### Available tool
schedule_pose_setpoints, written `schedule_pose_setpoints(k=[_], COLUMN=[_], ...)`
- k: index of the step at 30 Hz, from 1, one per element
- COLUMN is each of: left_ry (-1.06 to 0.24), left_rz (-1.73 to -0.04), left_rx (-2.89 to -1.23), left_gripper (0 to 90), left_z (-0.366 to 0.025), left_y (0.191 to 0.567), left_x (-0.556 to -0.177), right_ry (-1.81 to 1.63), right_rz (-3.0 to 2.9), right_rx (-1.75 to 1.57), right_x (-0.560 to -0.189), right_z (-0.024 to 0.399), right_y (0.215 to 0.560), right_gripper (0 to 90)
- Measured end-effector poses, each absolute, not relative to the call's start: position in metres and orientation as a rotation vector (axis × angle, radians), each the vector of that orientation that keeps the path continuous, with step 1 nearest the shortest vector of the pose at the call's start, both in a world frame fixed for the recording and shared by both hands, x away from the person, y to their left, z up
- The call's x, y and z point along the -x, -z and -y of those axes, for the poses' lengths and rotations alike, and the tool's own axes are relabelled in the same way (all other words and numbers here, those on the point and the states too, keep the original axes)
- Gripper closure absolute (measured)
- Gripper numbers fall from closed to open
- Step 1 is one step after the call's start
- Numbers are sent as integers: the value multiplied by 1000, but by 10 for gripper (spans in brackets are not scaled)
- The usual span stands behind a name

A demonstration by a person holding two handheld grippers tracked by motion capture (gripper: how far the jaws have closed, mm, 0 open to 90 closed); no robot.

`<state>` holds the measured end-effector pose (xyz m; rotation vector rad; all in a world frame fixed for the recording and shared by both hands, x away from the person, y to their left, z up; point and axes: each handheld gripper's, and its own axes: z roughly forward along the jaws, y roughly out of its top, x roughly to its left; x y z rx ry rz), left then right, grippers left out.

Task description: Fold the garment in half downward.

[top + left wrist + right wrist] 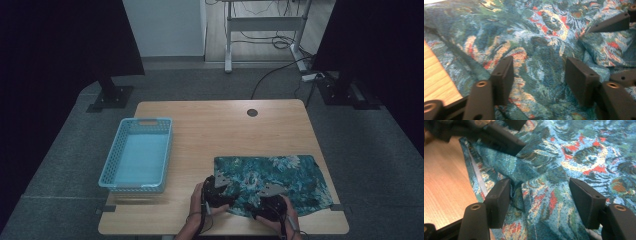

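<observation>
A teal cloth with a red and cream floral print [285,175] lies spread on the front right part of the wooden table [215,125]. My left gripper [221,181] rests over the cloth's near left corner. In the left gripper view its jaws [537,67] stand apart above the fabric [536,37] without pinching it. My right gripper [266,190] is over the near edge just to the right. Its jaws [541,188] are spread either side of a raised fold of the cloth [574,152], and the pads do not squeeze it. Each gripper view also catches the other gripper's black jaws close by.
A light blue perforated plastic basket [112,160] stands on the table's left side. A round cable hole [252,112] sits near the far edge. Bare wood lies between basket and cloth. Dark panels, a desk frame and floor cables are beyond the table.
</observation>
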<state>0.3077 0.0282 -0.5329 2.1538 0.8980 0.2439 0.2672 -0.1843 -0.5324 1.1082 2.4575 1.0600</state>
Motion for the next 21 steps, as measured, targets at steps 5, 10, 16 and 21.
schedule_pose_setpoints(k=[5, 10, 16, 21], left_ry=[-241, -227, -252, -264], left_rz=[-895, -925, -943, -982], left_rx=[-2184, -2142, -2117, -2104], left_gripper=[317, 349, 350, 353], left_z=[-28, -47, -66, -86], left_y=[531, 527, 519, 518], left_x=[-306, -308, -305, -302], right_ry=[-1041, -1106, -1180, -1188], right_rz=[-2459, -2454, -2426, -2433], right_rx=[-1071, -1070, -1038, -1017], right_x=[-266, -266, -260, -255], right_z=[183, 189, 192, 190], right_y=[533, 534, 525, 524], right_gripper=[348, 317, 307, 304])
